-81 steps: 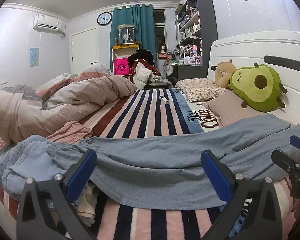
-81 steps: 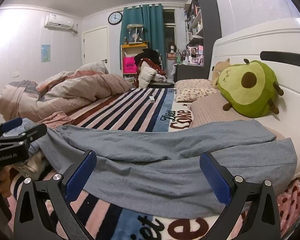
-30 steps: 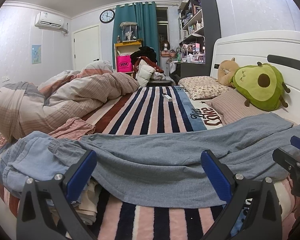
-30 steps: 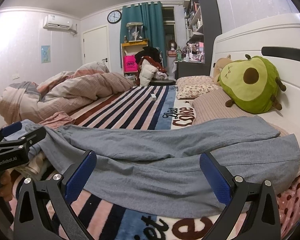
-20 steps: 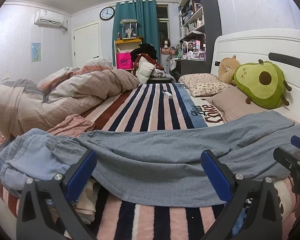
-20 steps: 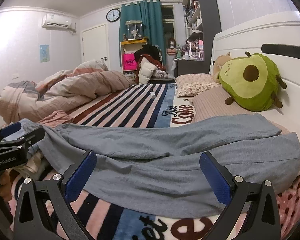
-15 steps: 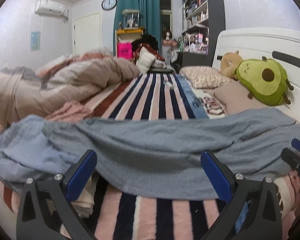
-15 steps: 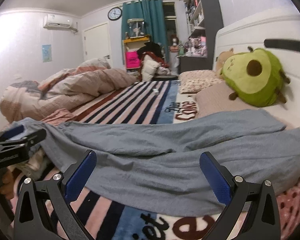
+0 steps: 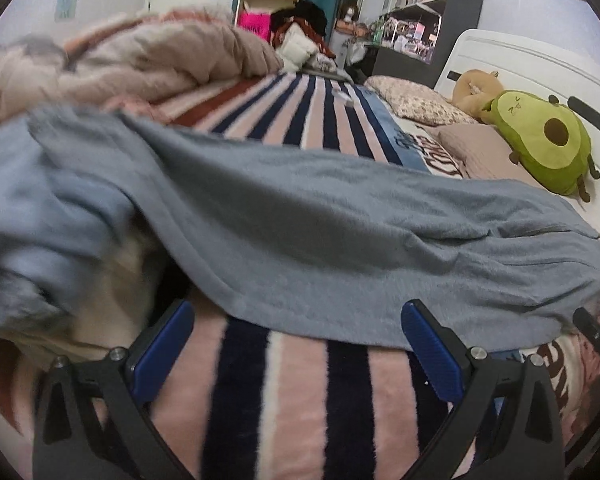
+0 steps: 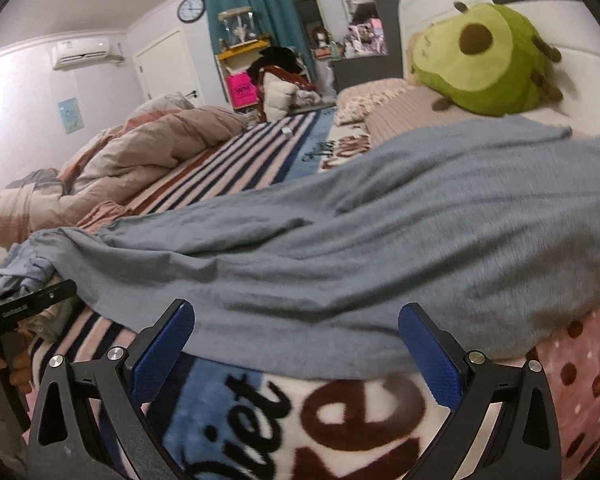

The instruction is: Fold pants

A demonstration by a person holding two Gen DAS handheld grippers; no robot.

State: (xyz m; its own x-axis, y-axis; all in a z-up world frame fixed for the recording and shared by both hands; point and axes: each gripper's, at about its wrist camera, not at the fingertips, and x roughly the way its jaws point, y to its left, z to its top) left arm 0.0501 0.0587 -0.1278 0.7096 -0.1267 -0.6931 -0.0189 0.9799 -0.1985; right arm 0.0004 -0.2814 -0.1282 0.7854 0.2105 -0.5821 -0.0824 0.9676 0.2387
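Left wrist view: both tools, left tool point(image 9: 296, 344) and right tool point(image 10: 294, 342), gape wide, empty, beside pants point(image 9: 320, 232).

Pants point(image 9: 340, 240) across blanket point(image 9: 292, 392), before plush point(image 9: 548, 152)

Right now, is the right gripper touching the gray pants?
Cannot tell. In the right wrist view the right gripper is open at the near hem of the pants; the blue fingertips overlap the hem, but no contact or gap shows plainly.
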